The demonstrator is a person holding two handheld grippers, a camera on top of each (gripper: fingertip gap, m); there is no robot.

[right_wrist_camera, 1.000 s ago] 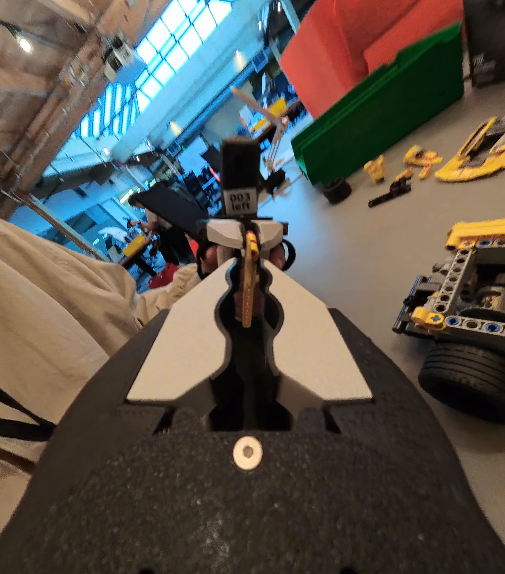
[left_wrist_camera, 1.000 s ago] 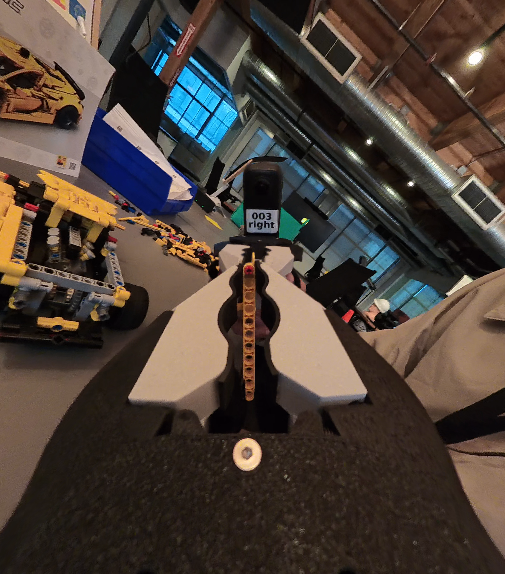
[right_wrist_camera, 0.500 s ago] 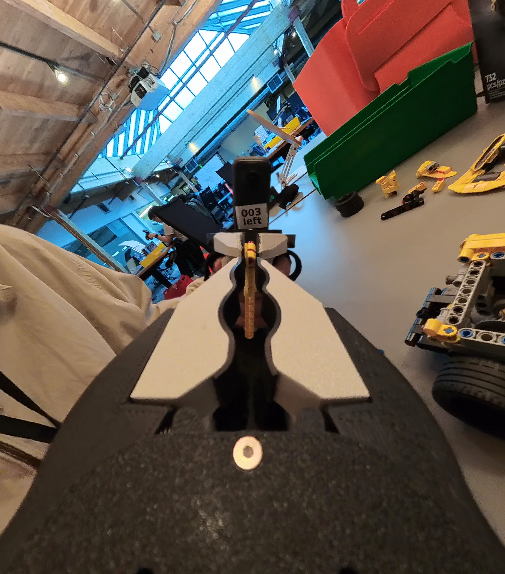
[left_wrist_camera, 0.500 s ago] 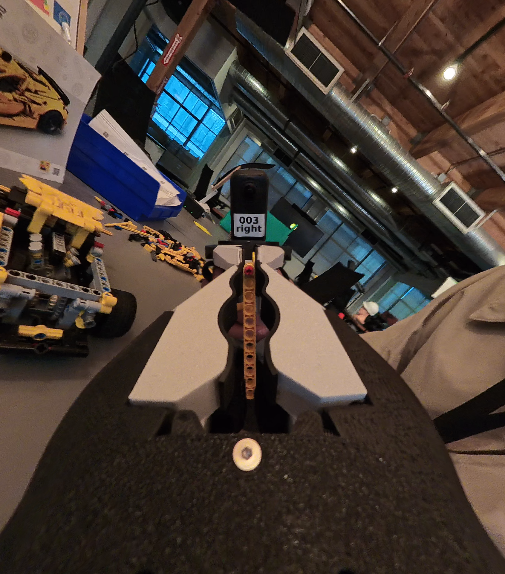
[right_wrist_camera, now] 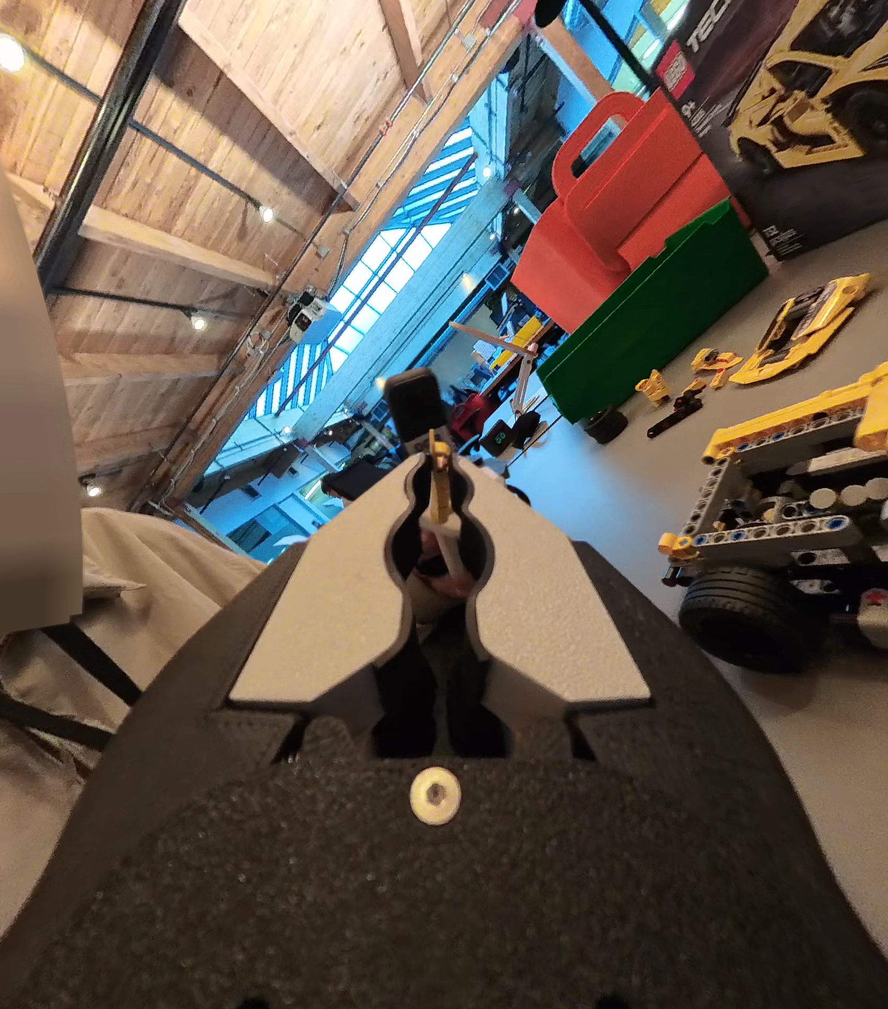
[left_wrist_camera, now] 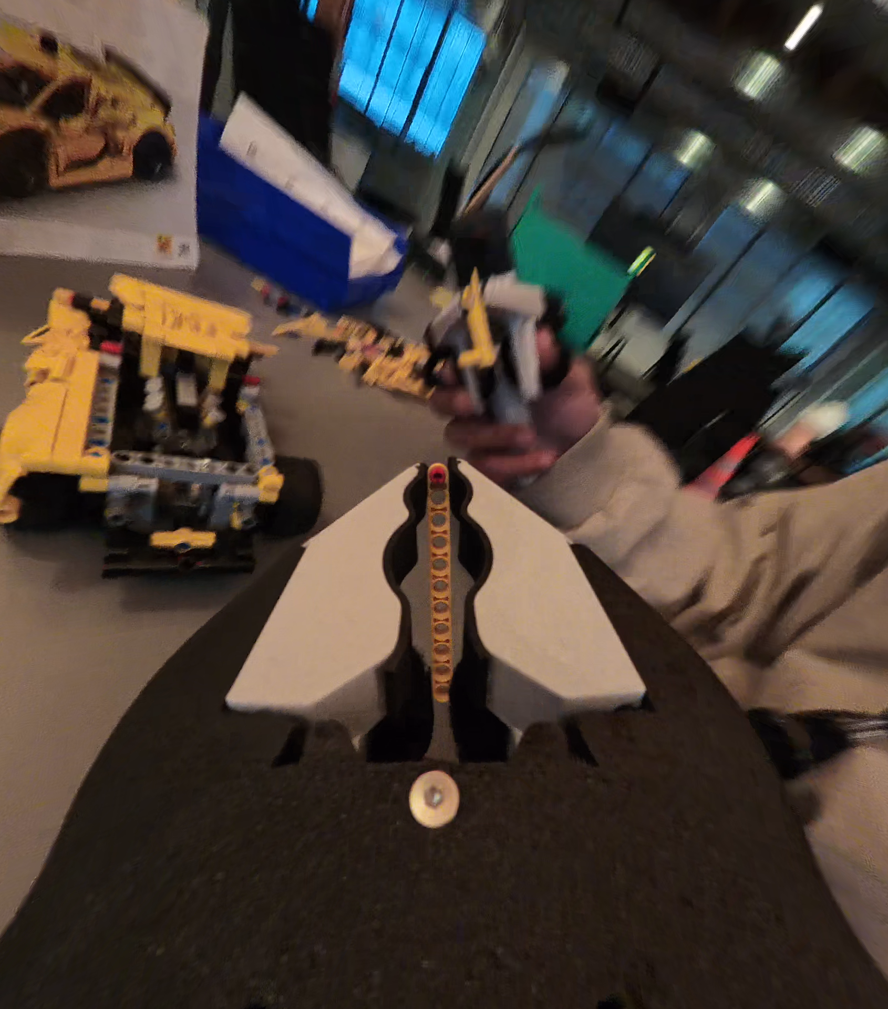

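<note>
Since half a second ago the two tools have separated: the left tool [left_wrist_camera: 437,475], pressed together on a long yellow beam [left_wrist_camera: 439,589] with a red pin at its tip, now points lower toward the grey surface [left_wrist_camera: 5,682]. Farther off, the right tool [left_wrist_camera: 491,338], blurred and aside to the right, pinches a small yellow piece [right_wrist_camera: 438,480]. Beyond, a half-built yellow car [left_wrist_camera: 141,431] rests on the surface, with loose yellow parts [left_wrist_camera: 371,349] and a blue bin [left_wrist_camera: 278,224] behind.
</note>
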